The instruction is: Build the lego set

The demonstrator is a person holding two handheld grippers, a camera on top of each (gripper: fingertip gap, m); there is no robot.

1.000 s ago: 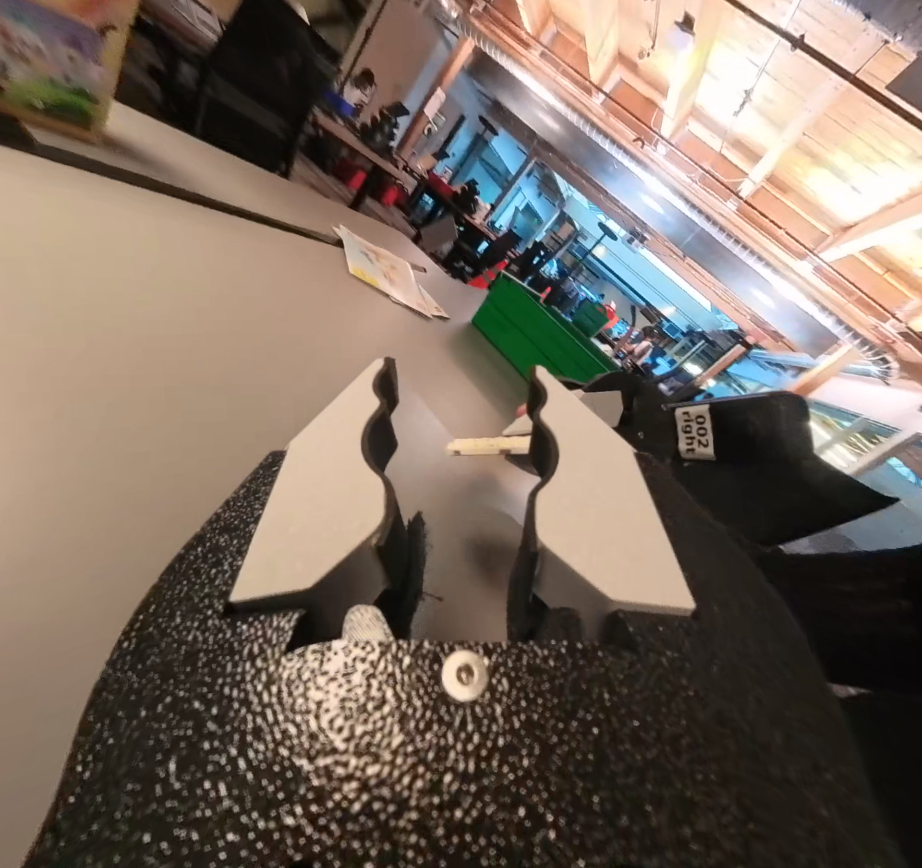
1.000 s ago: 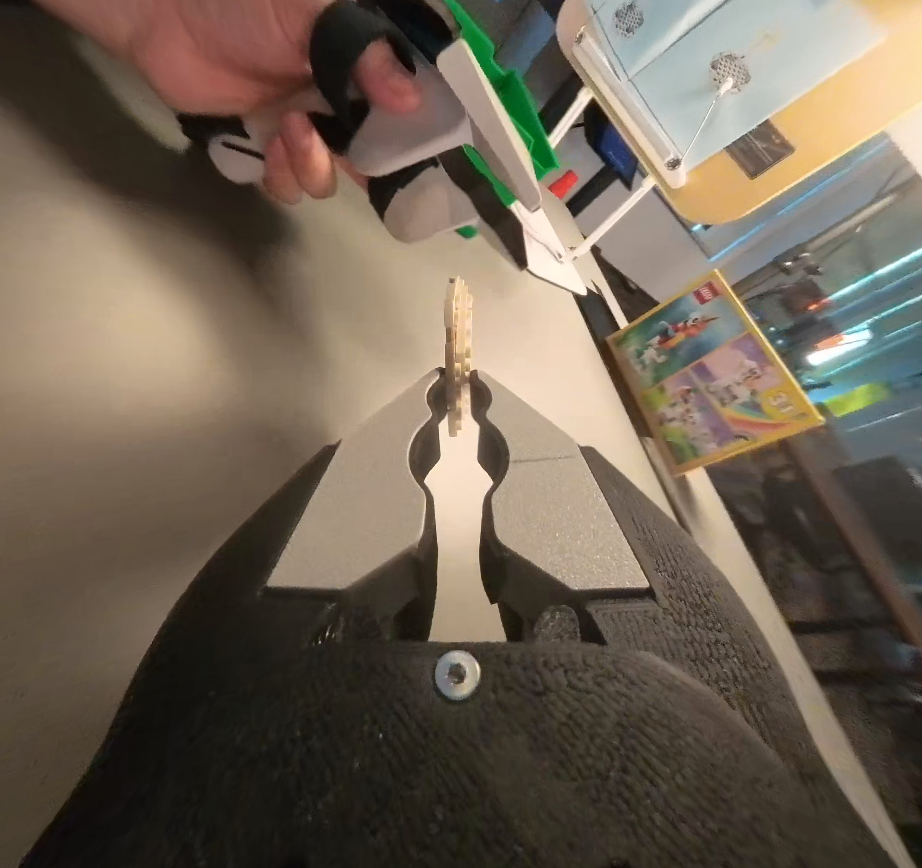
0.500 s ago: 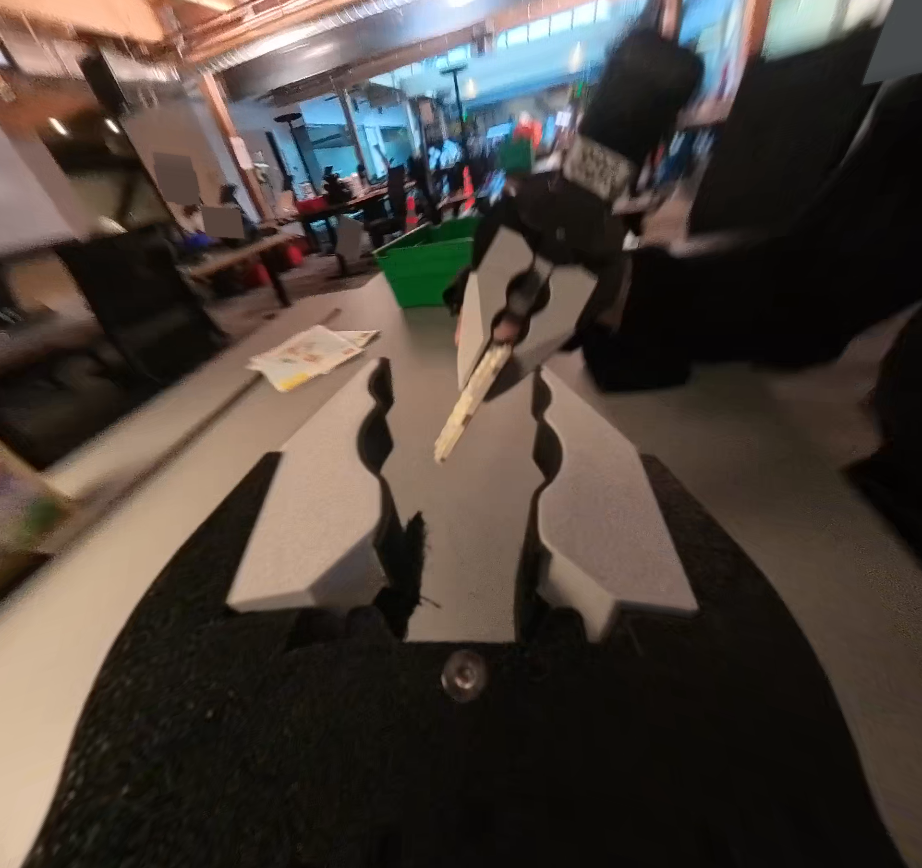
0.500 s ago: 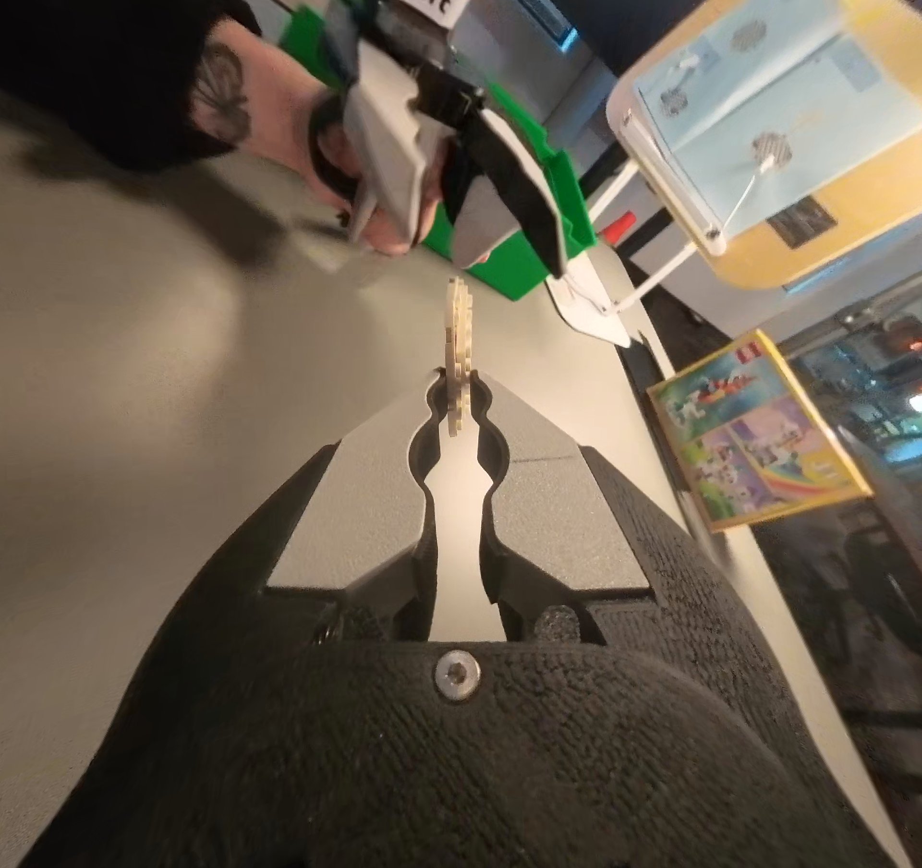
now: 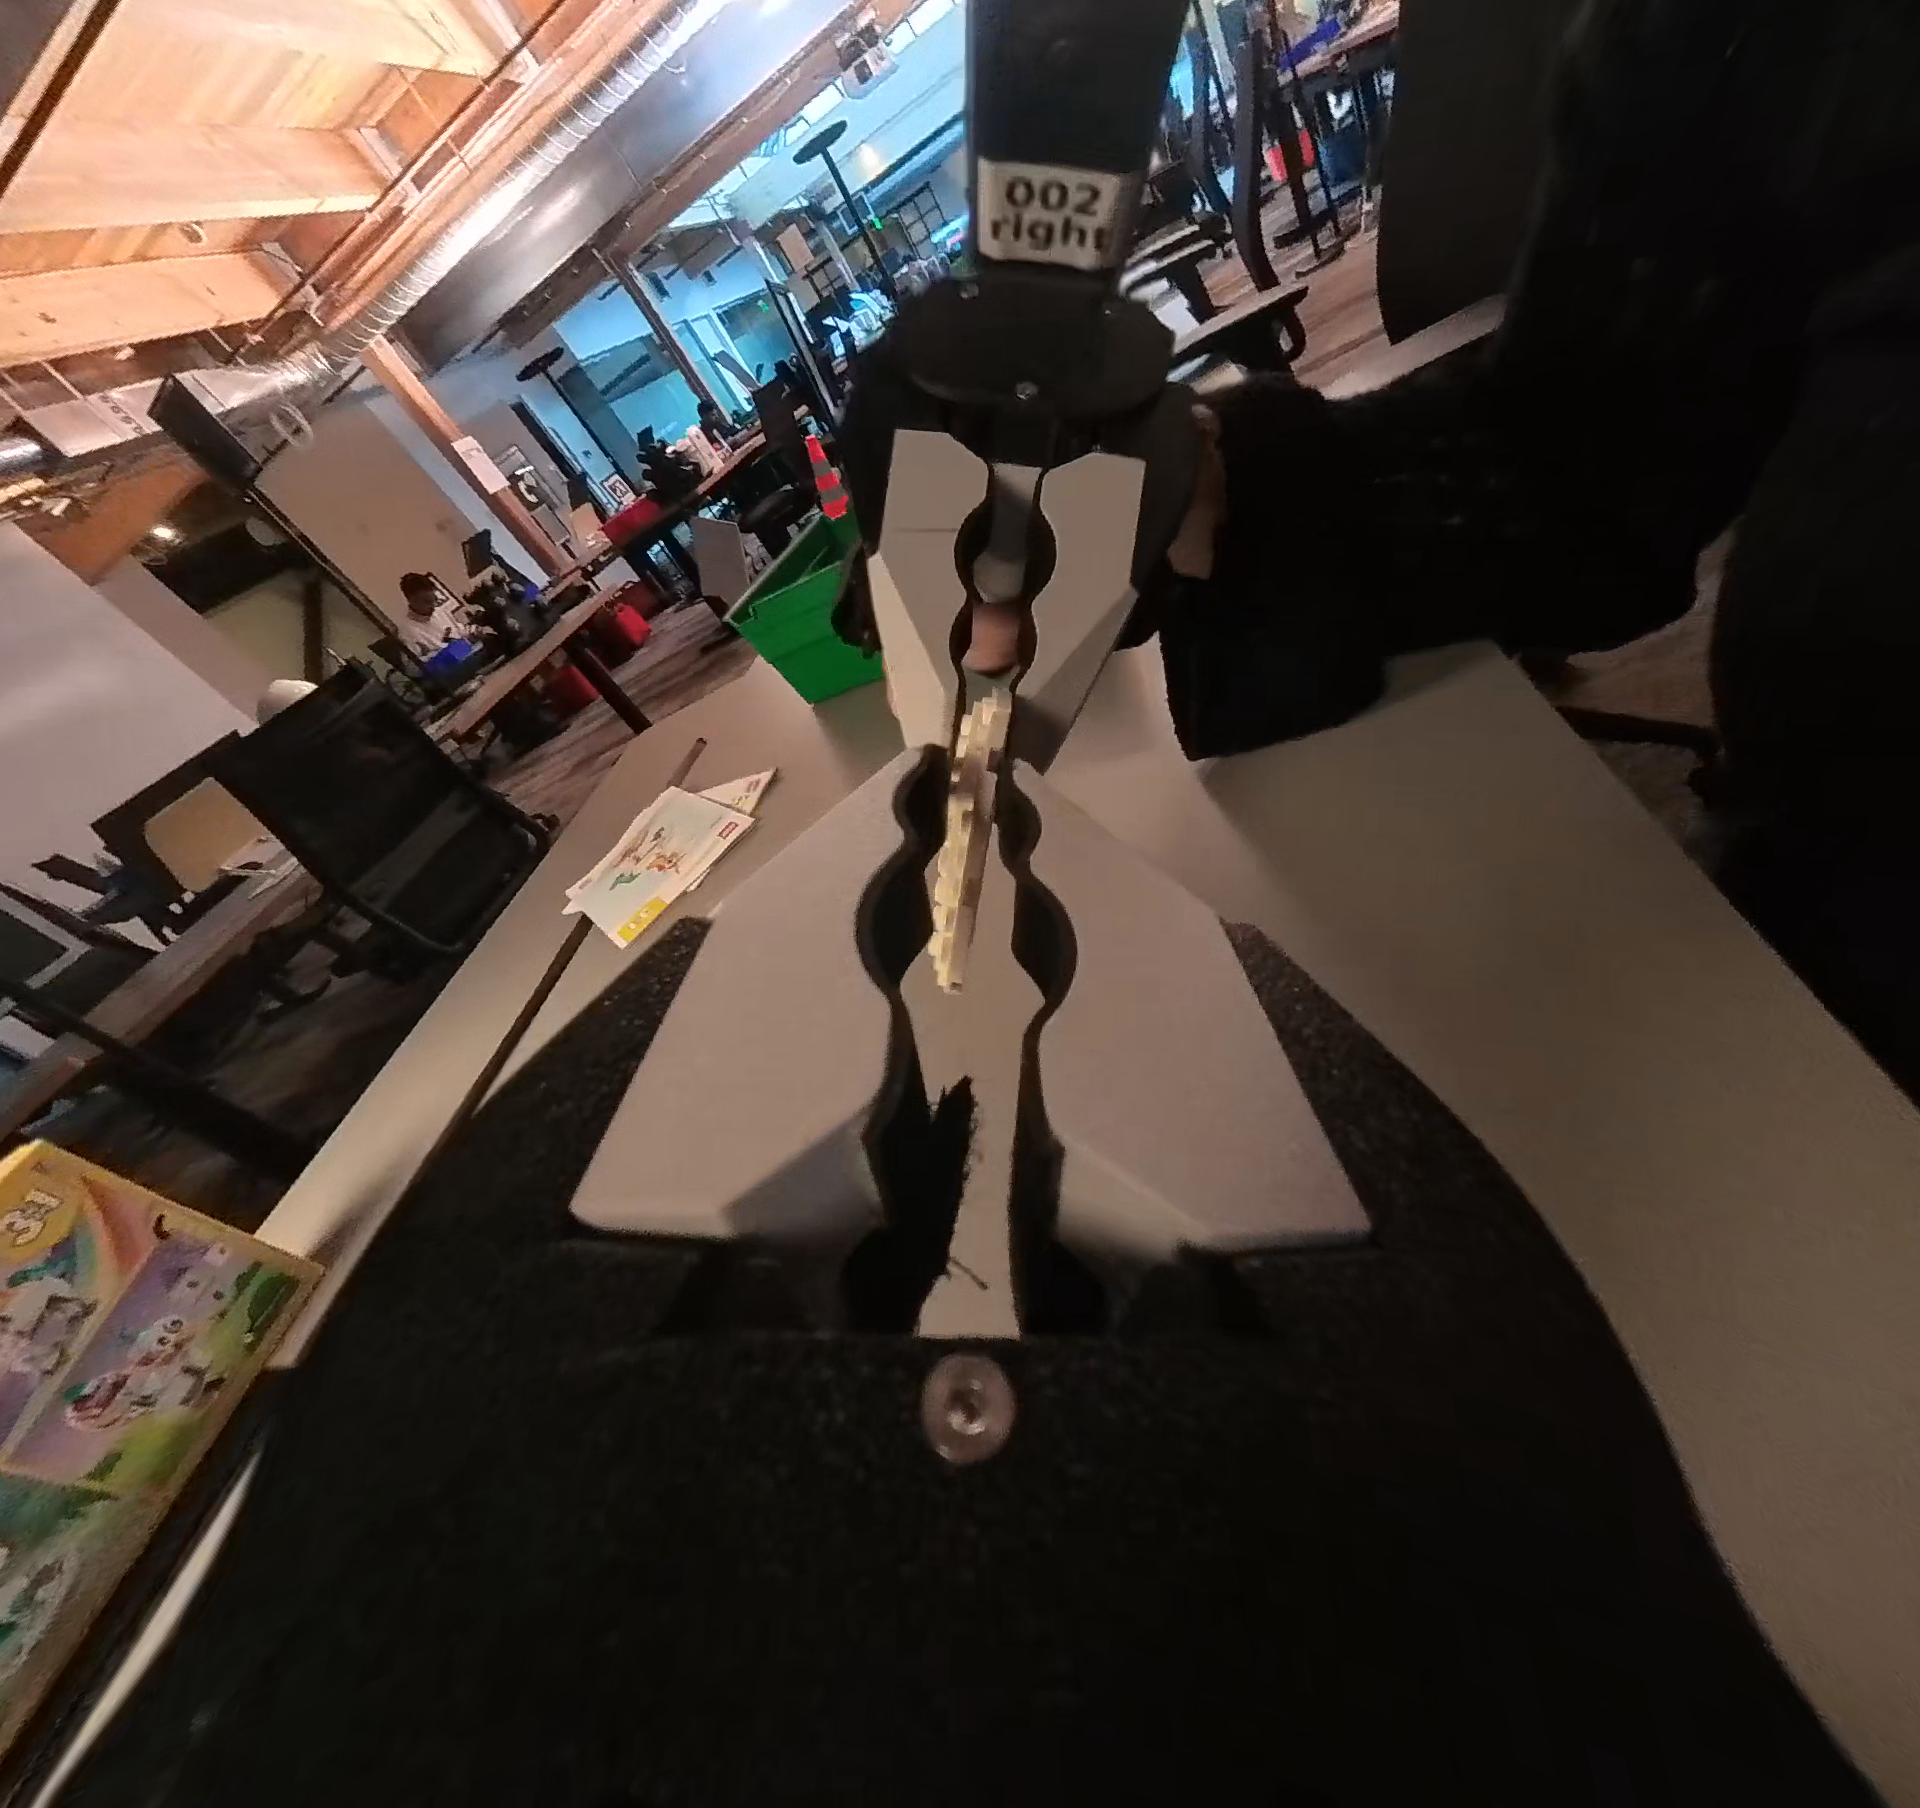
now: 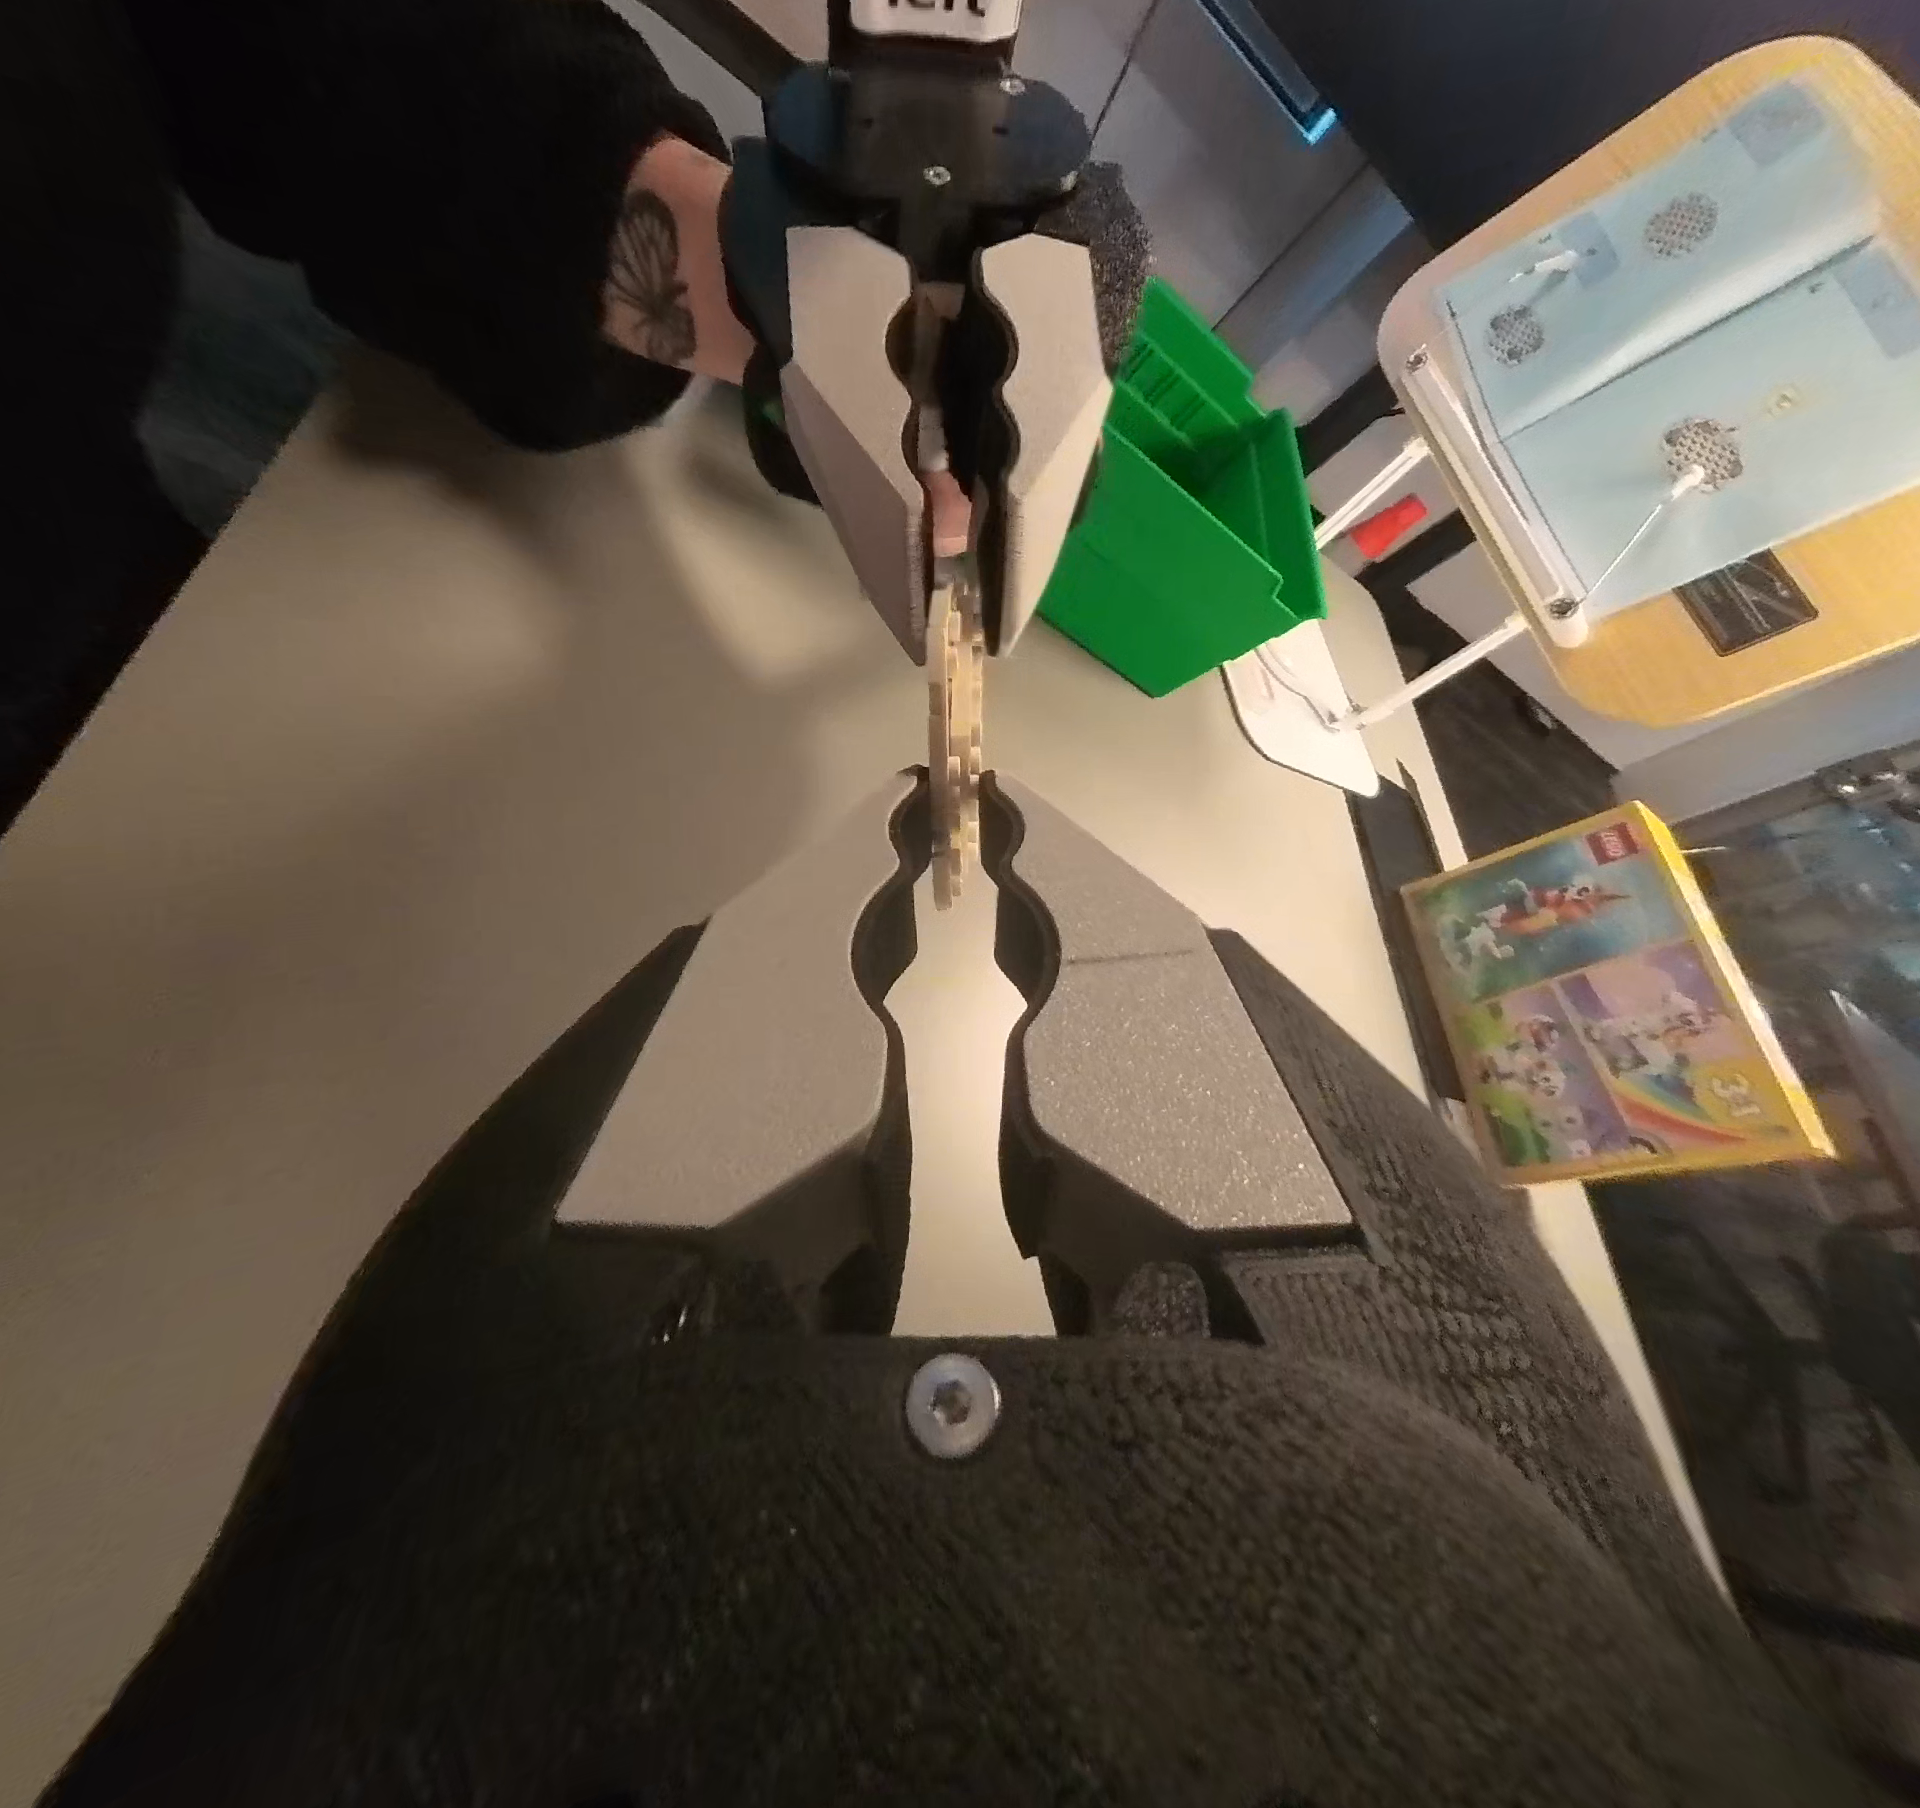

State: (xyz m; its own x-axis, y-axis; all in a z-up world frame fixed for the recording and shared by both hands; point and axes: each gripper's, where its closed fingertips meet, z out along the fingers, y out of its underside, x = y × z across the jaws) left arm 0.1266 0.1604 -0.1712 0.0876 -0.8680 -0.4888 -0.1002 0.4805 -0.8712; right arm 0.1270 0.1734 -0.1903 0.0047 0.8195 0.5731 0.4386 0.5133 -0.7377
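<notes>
My left gripper (image 5: 961, 802) has swung to twelve o'clock, now closing on the tan plates (image 6: 956, 719) my right gripper (image 6: 951, 802) pinches: handover.

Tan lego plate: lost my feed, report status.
Right gripper shut on flat tan studded lego plate. Left gripper straddles its other end, grip unclear. Nothing blocking.

Right gripper (image 6: 948, 784) clamps the tan lego piece (image 6: 954, 719), whose far end sits between the left gripper's (image 6: 951, 620) fingers. Green bin (image 6: 1174, 553) near the table's (image 6: 312, 823) far edge.
</notes>
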